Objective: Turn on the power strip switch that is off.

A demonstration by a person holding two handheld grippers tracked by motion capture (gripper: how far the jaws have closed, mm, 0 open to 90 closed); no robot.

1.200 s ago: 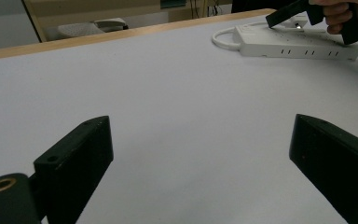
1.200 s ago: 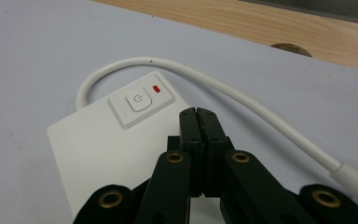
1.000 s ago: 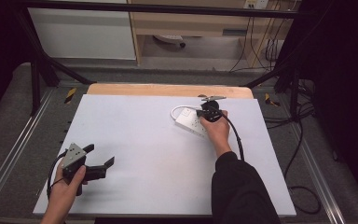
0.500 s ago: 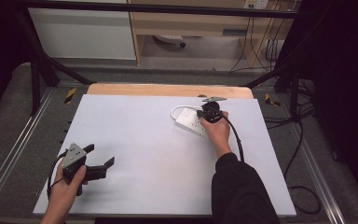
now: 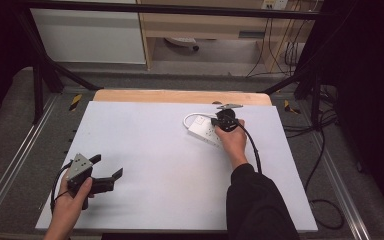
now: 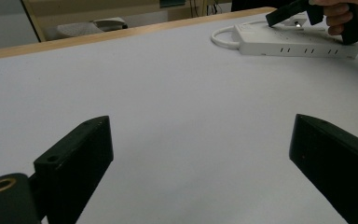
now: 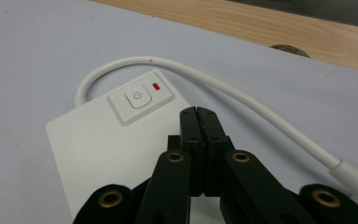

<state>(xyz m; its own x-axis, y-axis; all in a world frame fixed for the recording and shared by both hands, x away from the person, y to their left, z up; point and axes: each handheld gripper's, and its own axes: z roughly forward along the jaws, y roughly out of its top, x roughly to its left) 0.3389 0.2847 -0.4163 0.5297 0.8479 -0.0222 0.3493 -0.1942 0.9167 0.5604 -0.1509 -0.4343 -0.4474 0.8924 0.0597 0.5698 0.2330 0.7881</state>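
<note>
At the far right of the desk (image 5: 145, 150), the white power strip (image 5: 206, 131) lies flat, its white cord (image 5: 192, 116) looping out of its far end and curving back toward the right. The right hand-held gripper (image 5: 219, 121) is poised over that far end with its jaws pressed together and nothing between them; in the right gripper view its closed tips (image 7: 199, 116) sit just beside the power button (image 7: 138, 97), above the strip's top face, and a small red indicator (image 7: 156, 86) glows next to the button. The work in hand looks like pressing that switch.

The main risk, as I judge it, is aim: the tips stand off to one side of the button, so a straight push down would land on bare casing or on the raised frame around the switch. A slanted push could also slide the light strip across the smooth sheet, since nothing braces it. The cord runs close along the right of the tips and could be snagged or dragged.

The left hand-held gripper (image 5: 107, 176) rests at the near left, jaws spread wide and empty, well apart from the strip, so it offers no steadying. A bare wooden edge (image 5: 180, 96) runs along the far side; nothing else lies between the tips and the button.
</note>
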